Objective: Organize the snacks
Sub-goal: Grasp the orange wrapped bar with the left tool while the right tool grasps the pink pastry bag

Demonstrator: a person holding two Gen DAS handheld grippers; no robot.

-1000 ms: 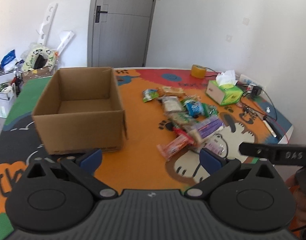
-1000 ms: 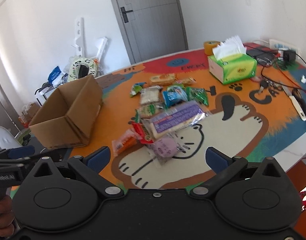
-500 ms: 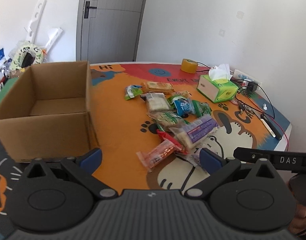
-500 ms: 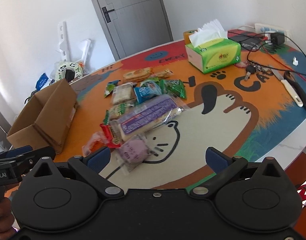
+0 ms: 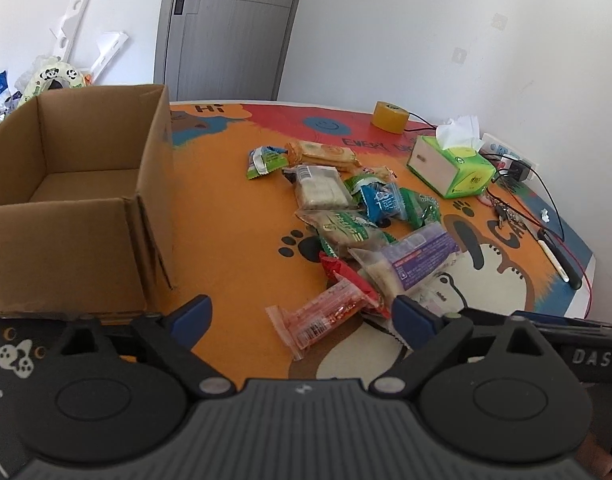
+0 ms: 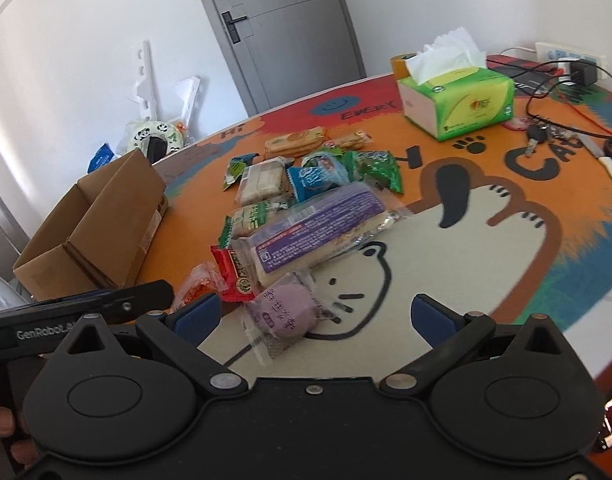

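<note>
Both claws have dropped closer to the snack heap since a second ago, and the cardboard box [image 5: 78, 200] has slid out to the far left of my left claw [image 5: 302, 316]. I keep that box open-topped and off to the side so each packet has a short carry. It looks bare inside, so I judge the sorting has hardly begun. Ahead of both claws, the snack pile [image 5: 357, 216] sits loose on the cartoon mat [image 5: 234, 216], packets overlapping, which is why I start at its near edge. My left claw's jaws have just been closing a little, though they stand wide, with the clear orange-red packet [image 5: 321, 316] lying between them, not yet pinched. My right claw [image 6: 313, 316] is spread wide too, gripping nothing, with the round purple bun [image 6: 286, 308] on the mat inside its span, closer to the left finger.
</note>
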